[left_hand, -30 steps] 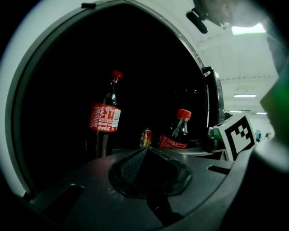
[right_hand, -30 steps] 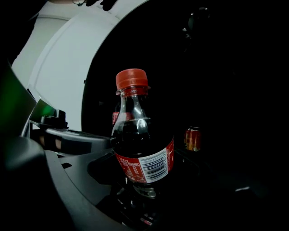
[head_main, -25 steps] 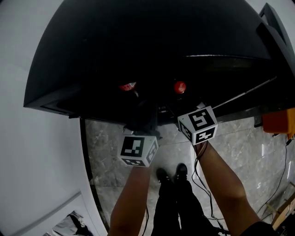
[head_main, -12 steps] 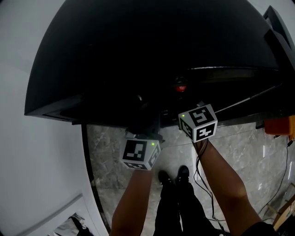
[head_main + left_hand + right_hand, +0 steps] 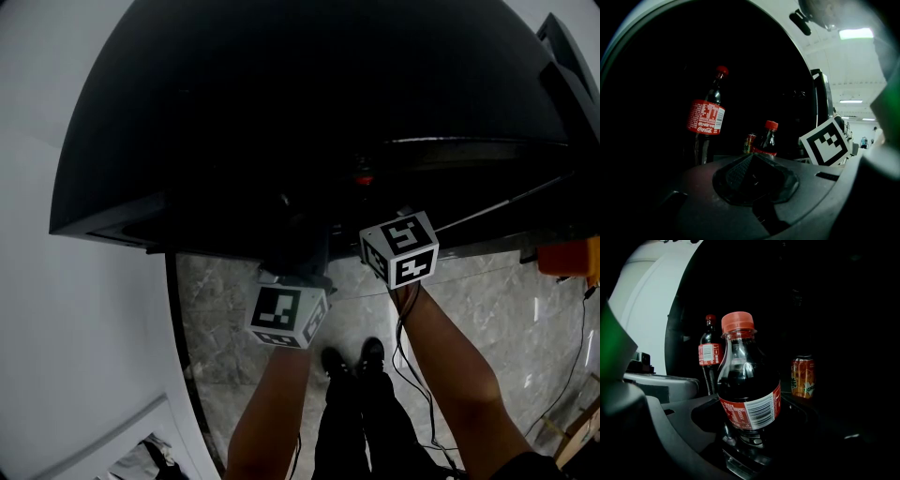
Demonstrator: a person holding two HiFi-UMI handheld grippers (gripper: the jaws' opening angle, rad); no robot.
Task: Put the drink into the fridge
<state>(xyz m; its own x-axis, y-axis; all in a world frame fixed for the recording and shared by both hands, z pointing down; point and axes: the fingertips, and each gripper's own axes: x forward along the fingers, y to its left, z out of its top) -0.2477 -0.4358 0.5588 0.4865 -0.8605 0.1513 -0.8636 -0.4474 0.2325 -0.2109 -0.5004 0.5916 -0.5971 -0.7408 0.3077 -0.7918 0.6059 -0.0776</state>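
Right gripper view: small cola bottle (image 5: 747,385), upright, grasped low at its base by the right gripper (image 5: 752,440), inside the dark fridge (image 5: 281,112).
Location: toward the shelf's front edge. A tall cola bottle (image 5: 710,357) stands behind at left and an orange can (image 5: 803,377) behind at right, both apart from it. Left gripper (image 5: 751,161): clenched, empty. Hazard: with so low a grip, a tilted release or sideways withdrawal could topple the bottle onto its neighbours. Whether its base touches the shelf cannot be told.
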